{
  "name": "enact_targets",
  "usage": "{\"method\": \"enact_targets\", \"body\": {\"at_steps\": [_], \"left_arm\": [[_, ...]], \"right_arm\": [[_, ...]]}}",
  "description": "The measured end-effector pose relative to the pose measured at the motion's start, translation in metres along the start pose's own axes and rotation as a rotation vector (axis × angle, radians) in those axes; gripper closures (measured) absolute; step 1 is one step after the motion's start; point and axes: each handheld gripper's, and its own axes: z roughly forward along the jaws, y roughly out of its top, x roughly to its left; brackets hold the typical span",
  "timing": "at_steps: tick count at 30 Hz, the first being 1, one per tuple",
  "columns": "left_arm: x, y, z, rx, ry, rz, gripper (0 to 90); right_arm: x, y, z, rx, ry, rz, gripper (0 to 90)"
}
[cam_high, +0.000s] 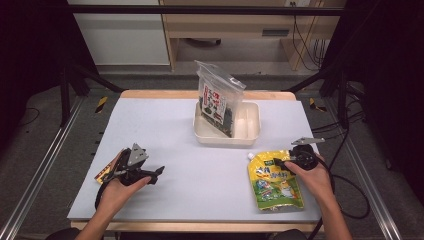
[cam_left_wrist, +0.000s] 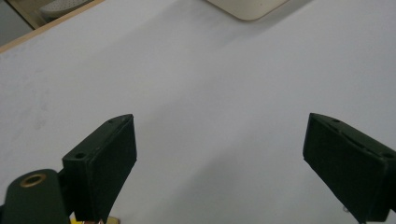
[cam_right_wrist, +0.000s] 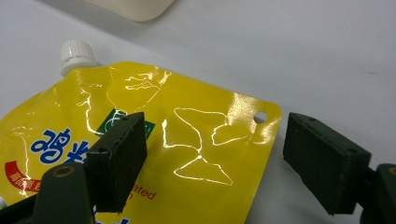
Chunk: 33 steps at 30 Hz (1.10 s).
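A yellow spouted pouch (cam_high: 276, 187) with a white cap (cam_high: 251, 156) lies flat at the table's front right. My right gripper (cam_high: 276, 162) hovers low over its top edge, open. In the right gripper view, my right gripper (cam_right_wrist: 215, 135) has one jaw over the pouch (cam_right_wrist: 140, 93) and the other just past its corner with the punched hole; neither pad presses on it. My left gripper (cam_high: 159, 171) rests at the front left, open. In the left gripper view, my left gripper (cam_left_wrist: 219, 135) has only bare table between its jaws.
A cream tray (cam_high: 248, 129) sits at the middle back with a clear bag of dark seaweed (cam_high: 218, 100) leaning upright in it. A small orange packet (cam_high: 104, 173) lies under the left hand. The tray's corner (cam_right_wrist: 135, 9) is just beyond the pouch cap (cam_right_wrist: 77, 53).
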Motion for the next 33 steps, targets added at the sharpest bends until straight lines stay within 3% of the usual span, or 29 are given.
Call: {"method": "enact_targets", "body": {"at_steps": [15,22,33], "left_arm": [[0.0,0.0,0.0,0.001,0.003,0.005,9.6],[0.001,0.0,0.0,0.004,0.006,0.006,9.7],[0.001,0.0,-0.001,0.006,0.008,0.009,9.7]], "right_arm": [[0.001,-0.001,0.003,0.034,0.023,0.016,20.7],[0.007,0.001,-0.011,-0.022,0.019,-0.018,28.9],[0.018,0.003,-0.027,-0.052,0.015,-0.05,41.8]]}}
